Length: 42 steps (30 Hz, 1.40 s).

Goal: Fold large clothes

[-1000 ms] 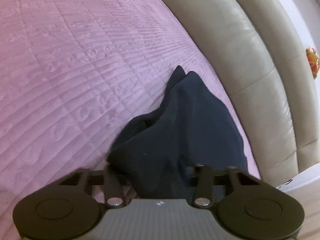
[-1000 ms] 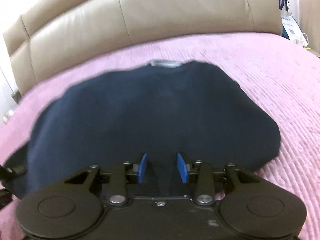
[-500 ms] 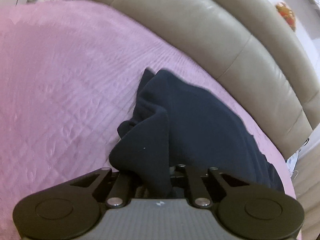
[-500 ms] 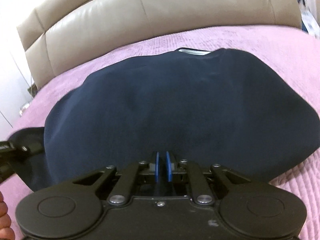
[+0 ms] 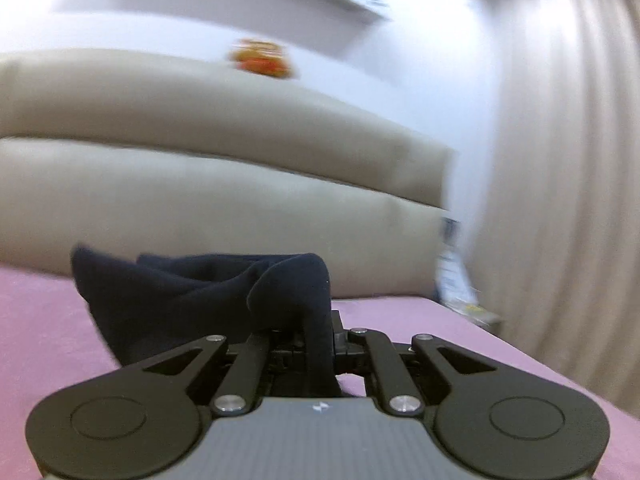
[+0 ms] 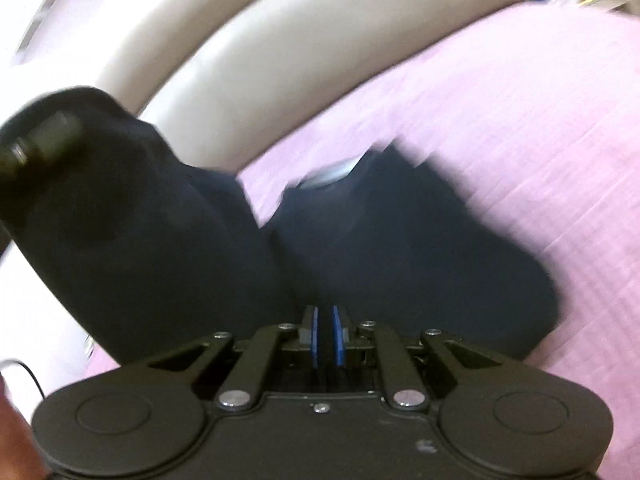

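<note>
left gripper [image 5: 316, 340] clamped on navy garment [image 6: 400, 248] | right gripper [image 6: 325, 334] pinched its hem, apparently | risk: thin cloth slipping out ahead of either tong, skewing the fold

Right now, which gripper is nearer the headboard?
Left, seemingly: the left gripper, clamping the garment, is close before the headboard. The right gripper, whose jaws have just been closing on the garment, sits farther back over the bedspread.

Orange wall ornament [image 5: 260, 60], perhaps blurred
</note>
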Each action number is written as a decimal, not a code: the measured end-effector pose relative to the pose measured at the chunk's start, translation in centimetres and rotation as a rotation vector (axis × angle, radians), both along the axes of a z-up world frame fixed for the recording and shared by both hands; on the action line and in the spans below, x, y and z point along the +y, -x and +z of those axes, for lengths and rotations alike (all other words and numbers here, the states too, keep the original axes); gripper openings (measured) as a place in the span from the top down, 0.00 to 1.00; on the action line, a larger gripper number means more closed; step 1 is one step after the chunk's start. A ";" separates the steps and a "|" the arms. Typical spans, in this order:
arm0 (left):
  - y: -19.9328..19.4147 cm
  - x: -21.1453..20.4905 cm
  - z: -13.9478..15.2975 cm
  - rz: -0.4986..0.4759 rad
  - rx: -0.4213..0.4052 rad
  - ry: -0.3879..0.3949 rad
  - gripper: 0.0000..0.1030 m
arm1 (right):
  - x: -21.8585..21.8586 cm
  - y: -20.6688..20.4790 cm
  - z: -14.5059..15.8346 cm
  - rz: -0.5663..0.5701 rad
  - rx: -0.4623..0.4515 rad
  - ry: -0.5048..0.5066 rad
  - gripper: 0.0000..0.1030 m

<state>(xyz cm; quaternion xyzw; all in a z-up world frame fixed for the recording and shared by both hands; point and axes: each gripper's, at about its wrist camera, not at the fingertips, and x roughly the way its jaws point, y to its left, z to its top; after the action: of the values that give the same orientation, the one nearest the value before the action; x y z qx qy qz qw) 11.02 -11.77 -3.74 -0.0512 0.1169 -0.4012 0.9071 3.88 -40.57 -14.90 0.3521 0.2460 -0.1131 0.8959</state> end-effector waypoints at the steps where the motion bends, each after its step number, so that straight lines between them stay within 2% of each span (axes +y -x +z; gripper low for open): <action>1: 0.4 -1.4 -0.4 -0.041 -0.009 -0.024 0.93 | -1.1 0.6 0.5 -0.041 0.000 0.017 0.88; 4: 2.1 -6.0 -3.2 -0.165 -0.009 -0.182 0.93 | -3.6 1.4 0.7 -0.122 0.048 0.046 0.85; 6: 2.5 -8.3 -6.3 -0.176 0.025 -0.311 0.93 | -4.6 1.9 -0.2 -0.151 0.080 0.031 0.83; 8: 2.3 -10.0 -10.1 -0.193 0.076 -0.439 0.92 | -5.2 1.7 -1.1 -0.156 0.107 -0.006 0.80; 10: 2.5 -10.9 -13.1 -0.280 0.095 -0.521 0.89 | -4.9 1.1 -1.3 -0.135 0.111 -0.019 0.76; 11: 2.9 -10.9 -13.7 -0.296 0.063 -0.521 0.85 | -4.6 0.9 -1.1 -0.119 0.103 -0.012 0.66; 12: 3.4 -10.6 -13.7 -0.303 0.027 -0.513 0.77 | -4.0 0.5 -0.7 -0.104 0.092 0.001 0.53; 15: 4.0 -8.6 -12.2 -0.382 0.058 -0.435 0.60 | -3.3 0.4 0.4 -0.072 0.051 0.039 0.32; 19: 6.5 -3.3 -10.2 -0.450 0.121 -0.369 0.59 | -2.9 -0.4 1.8 -0.016 0.036 0.001 0.31; 22: 7.9 1.9 -9.0 -0.408 0.155 -0.348 0.59 | -2.3 -0.5 4.9 0.019 -0.023 0.053 0.25; 25: 7.6 5.5 -9.7 -0.335 0.232 -0.299 0.58 | -1.7 -1.0 8.1 0.052 -0.073 0.145 0.23; 27: 6.7 7.1 -10.5 -0.277 0.262 -0.266 0.58 | -1.6 -3.0 9.0 0.113 -0.079 0.192 0.17; 31: 5.4 7.9 -11.8 -0.184 0.244 -0.283 0.59 | -3.6 -9.8 5.8 0.257 0.041 0.095 0.17; 35: 4.9 8.8 -11.5 -0.168 0.224 -0.243 0.58 | -6.1 -12.9 1.8 0.331 0.052 -0.122 0.17; 38: 4.6 9.6 -11.8 -0.152 0.237 -0.227 0.57 | -7.0 -14.0 0.1 0.330 0.060 -0.153 0.16; 42: 3.1 9.2 -11.8 -0.125 0.268 -0.171 0.58 | -7.2 -14.6 -1.4 0.359 0.133 -0.174 0.14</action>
<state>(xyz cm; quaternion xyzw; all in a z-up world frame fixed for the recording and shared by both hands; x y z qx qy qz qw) 7.90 -2.56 -15.58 -0.0194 0.2734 -0.4348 0.8578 18.51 -47.74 -16.31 0.3704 0.3722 0.0470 0.8497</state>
